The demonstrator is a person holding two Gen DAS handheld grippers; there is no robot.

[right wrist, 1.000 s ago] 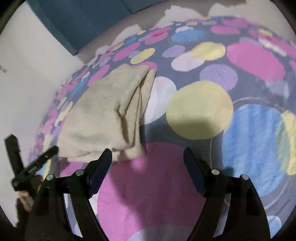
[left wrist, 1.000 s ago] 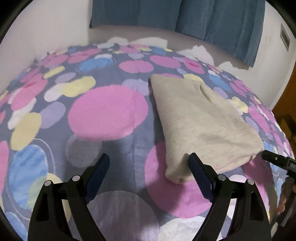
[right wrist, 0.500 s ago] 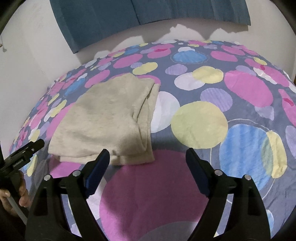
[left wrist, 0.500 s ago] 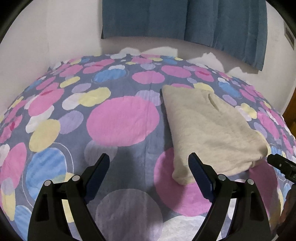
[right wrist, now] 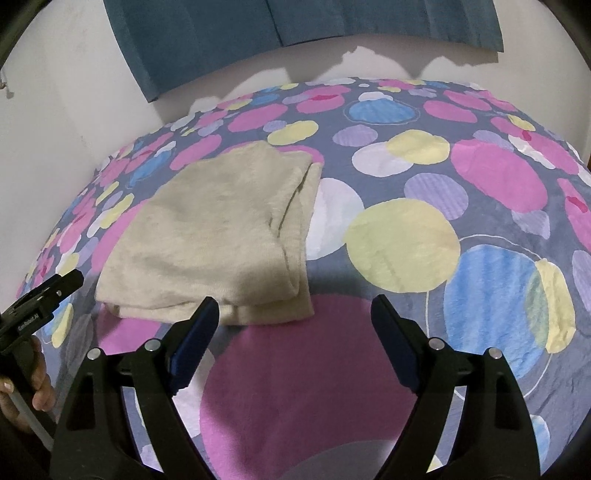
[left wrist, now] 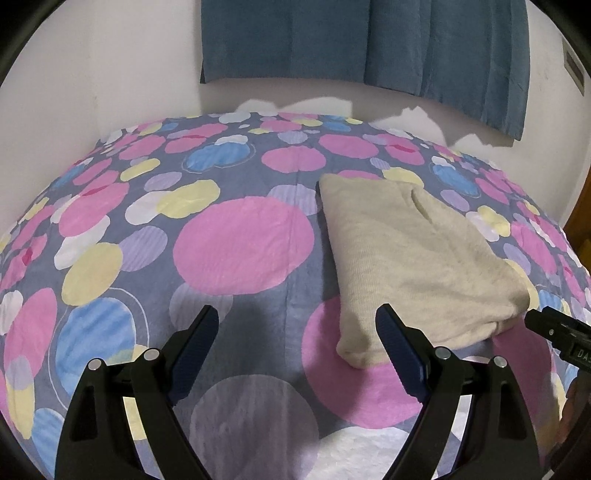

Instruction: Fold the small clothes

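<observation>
On the spotted bedcover [left wrist: 240, 251] a beige garment [left wrist: 406, 258] was laid, folded into a thick rectangle, its near edge close to both tools. The left gripper [left wrist: 295, 343] and right gripper [right wrist: 295, 332] were held with jaws apart, nothing clasped. Any further fold would best be begun at the near corners, lifted evenly. A blue curtain [right wrist: 258, 29] was hung far behind; nothing was seen blocking the way.

A bed cover [left wrist: 243, 251] printed with pink, yellow, blue and lilac circles on grey-blue fills the lower and middle frame. A teal curtain [left wrist: 369, 40] hangs across the top against a white wall [left wrist: 103, 66]. Brown wood [left wrist: 581, 221] shows at the right edge.
</observation>
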